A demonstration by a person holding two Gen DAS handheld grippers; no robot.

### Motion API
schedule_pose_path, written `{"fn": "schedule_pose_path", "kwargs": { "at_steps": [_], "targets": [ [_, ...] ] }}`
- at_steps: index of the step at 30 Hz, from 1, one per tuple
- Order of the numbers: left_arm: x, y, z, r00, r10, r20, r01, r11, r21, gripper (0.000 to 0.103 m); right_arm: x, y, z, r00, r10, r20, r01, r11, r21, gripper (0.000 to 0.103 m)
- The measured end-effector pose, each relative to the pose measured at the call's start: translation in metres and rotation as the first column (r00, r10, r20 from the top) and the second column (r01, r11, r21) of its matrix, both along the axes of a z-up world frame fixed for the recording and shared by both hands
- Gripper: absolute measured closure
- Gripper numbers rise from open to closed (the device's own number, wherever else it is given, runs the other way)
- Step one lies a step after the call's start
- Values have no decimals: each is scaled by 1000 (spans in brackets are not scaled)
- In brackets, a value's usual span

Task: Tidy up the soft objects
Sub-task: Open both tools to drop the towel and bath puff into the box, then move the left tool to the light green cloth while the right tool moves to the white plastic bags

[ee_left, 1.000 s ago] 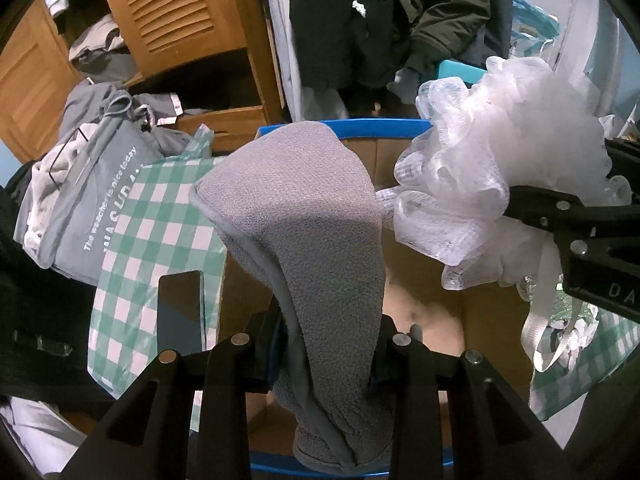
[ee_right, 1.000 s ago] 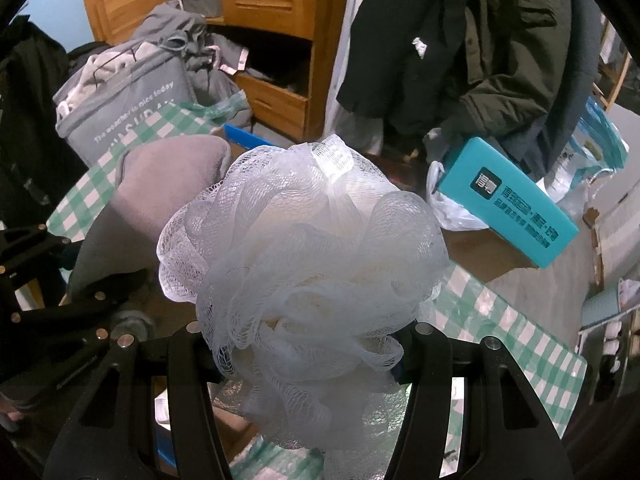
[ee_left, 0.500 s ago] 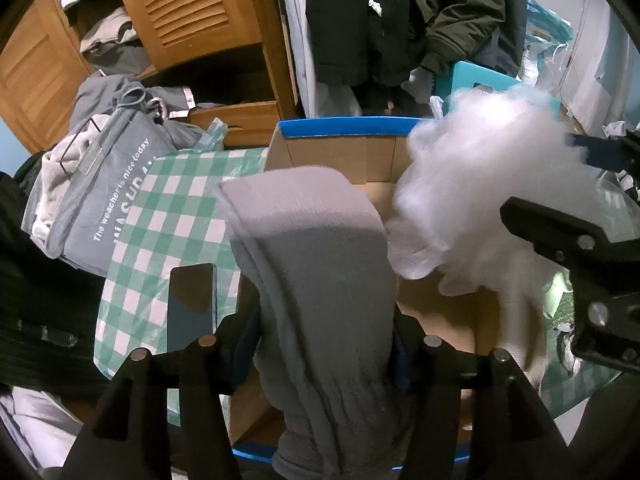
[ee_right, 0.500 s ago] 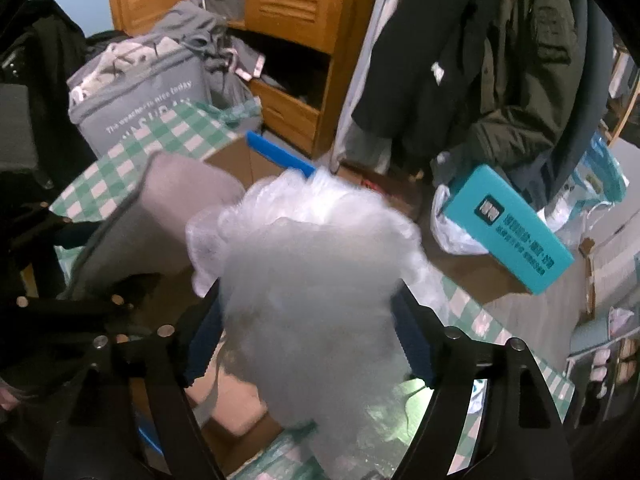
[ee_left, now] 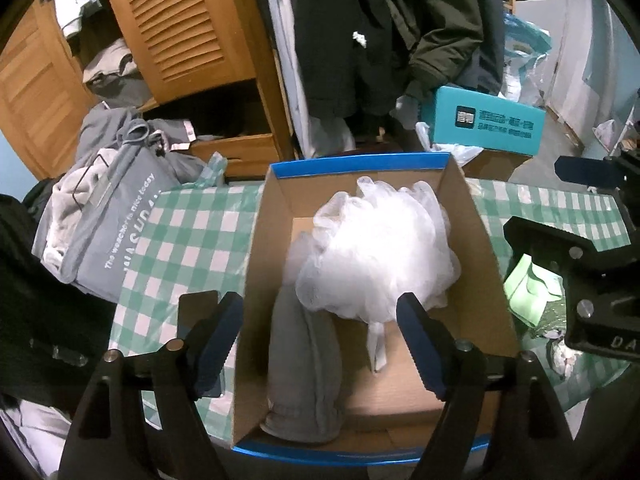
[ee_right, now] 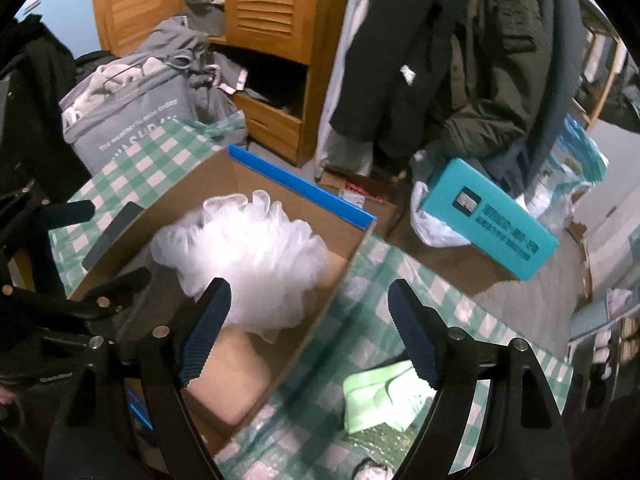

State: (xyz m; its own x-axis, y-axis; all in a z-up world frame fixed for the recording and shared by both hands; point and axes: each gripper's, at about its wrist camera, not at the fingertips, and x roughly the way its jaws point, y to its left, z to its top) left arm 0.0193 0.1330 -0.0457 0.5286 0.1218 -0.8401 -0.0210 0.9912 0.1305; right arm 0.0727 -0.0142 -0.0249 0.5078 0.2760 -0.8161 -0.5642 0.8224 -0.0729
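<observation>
From the left wrist view, the left gripper (ee_left: 320,336) hangs above an open cardboard box (ee_left: 486,264) with blue-edged flaps, its jaws spread wide and having just been opening, with nothing pressed between the pads. Below them, inside the box, a rolled grey towel (ee_left: 304,364) lies along the left wall, running from about 6 o'clock up toward the centre. A white mesh bath pouf (ee_left: 380,252) sits just past it at centre, resting partly on the towel's far end, its cord trailing down toward 6 o'clock. The box stands on a green-and-white checked tablecloth (ee_left: 188,236). At 9 o'clock a grey fabric bag (ee_left: 108,216) stuffed with clothes leans at the table edge. A teal box (ee_left: 488,126) sits at 2 o'clock, and the right gripper's black frame enters at 3 o'clock.

From the right wrist view, the right gripper (ee_right: 308,332) also stands wide, jaws just opened, empty; the pouf (ee_right: 248,256) lies in the box (ee_right: 344,272) beyond the left finger, at about 10 o'clock from centre. A pale green cloth (ee_right: 380,396) lies on the tablecloth (ee_right: 380,304) near 5 o'clock. The teal box (ee_right: 492,220) is at 2 o'clock. The towel cannot be made out here.
</observation>
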Motion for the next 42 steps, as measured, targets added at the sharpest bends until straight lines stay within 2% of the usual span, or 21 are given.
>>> {"fn": "schedule_pose_path", "kwargs": {
  "at_steps": [6,19,31,38,42],
  "targets": [
    [-2,-16,-2,999,-36,-11,36,999,12,23,0,-27,1,998,-53,-22,53,999,14,23],
    [5,-66,-7,990,-135,-33,134,991,-30,23,-2,-90,-4,986,-160,-41,161,987,8,23],
    [4,-124,-10,967,-249,-49,249,968,-12,23,-7,-151,-14,963,-259,-69,260,966,6,23],
    [8,-152,-22,954,-286,-89,283,958,-44,23,-15,-181,-26,950,-299,-88,300,954,-5,23],
    [10,-172,-32,943,-314,-111,312,950,-36,23,-20,-197,-35,941,-322,-107,323,946,-10,23]
  ]
}}
